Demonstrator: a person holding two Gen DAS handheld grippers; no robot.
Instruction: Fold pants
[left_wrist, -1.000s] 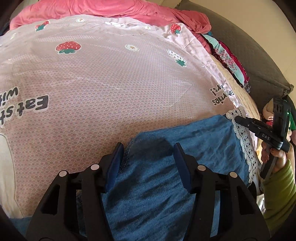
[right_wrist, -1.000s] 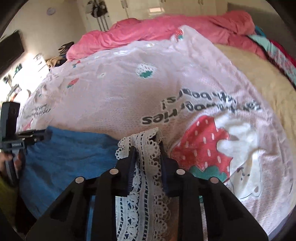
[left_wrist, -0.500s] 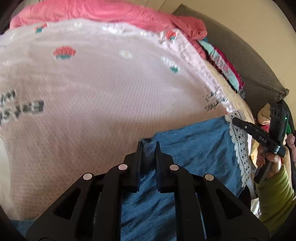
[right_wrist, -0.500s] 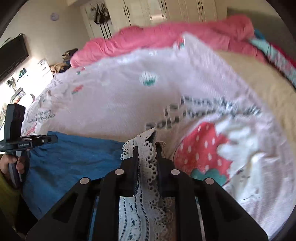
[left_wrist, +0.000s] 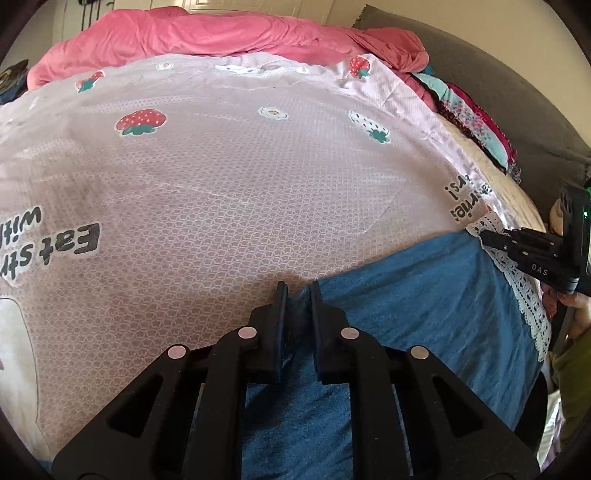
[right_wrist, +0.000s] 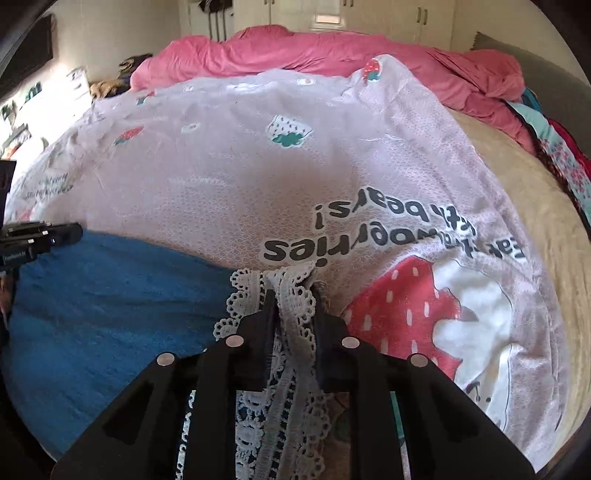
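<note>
We hold the soft pants at two corners.
Left tongs (left_wrist: 298, 291) pinch the pants (left_wrist: 424, 314); right tongs (right_wrist: 293, 295) pinch their lace (right_wrist: 291, 314). Pants lie floppy and light at the bed's (right_wrist: 546, 221) near edge.

"Eat" on the pink sheet (left_wrist: 258, 177); "DAS" on the right tool (left_wrist: 484, 238).

Home bedroom: bed (left_wrist: 258, 177), pink duvet (right_wrist: 332, 48), wardrobe (right_wrist: 369, 14).
</note>
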